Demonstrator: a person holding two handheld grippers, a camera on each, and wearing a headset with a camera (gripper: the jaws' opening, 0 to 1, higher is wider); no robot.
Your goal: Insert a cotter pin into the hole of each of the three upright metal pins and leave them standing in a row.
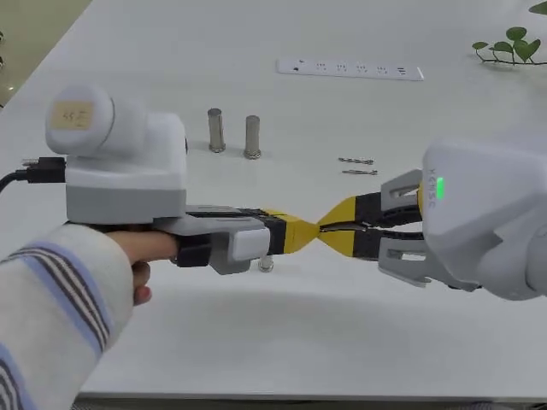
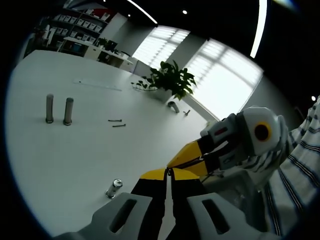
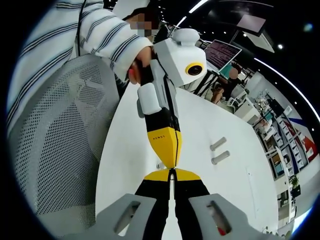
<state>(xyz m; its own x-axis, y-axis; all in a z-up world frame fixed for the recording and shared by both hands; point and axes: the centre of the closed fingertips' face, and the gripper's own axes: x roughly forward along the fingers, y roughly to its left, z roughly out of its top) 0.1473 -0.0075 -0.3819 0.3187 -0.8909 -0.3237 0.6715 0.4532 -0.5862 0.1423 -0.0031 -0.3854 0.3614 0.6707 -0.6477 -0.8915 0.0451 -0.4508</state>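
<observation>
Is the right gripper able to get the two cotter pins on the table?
Probably yes: just bare table lies between the right gripper and the cotter pins, but its jaws are shut now.

Your left gripper [image 1: 309, 231] has black fingers [image 2: 150, 197] tipped in yellow; behind them sits a white and grey body [image 1: 128, 184] with a cream label [image 1: 73, 115] and a black cable [image 1: 21, 175]. Your right gripper [image 1: 332, 229] matches, with a green light [image 1: 440, 190]. Your knitted sleeve [image 1: 51, 299] is white, striped blue and brown.

Three metal pins [image 1: 216, 130] — two cotter pins [image 1: 355, 161] — one power strip [image 1: 349, 69].
</observation>
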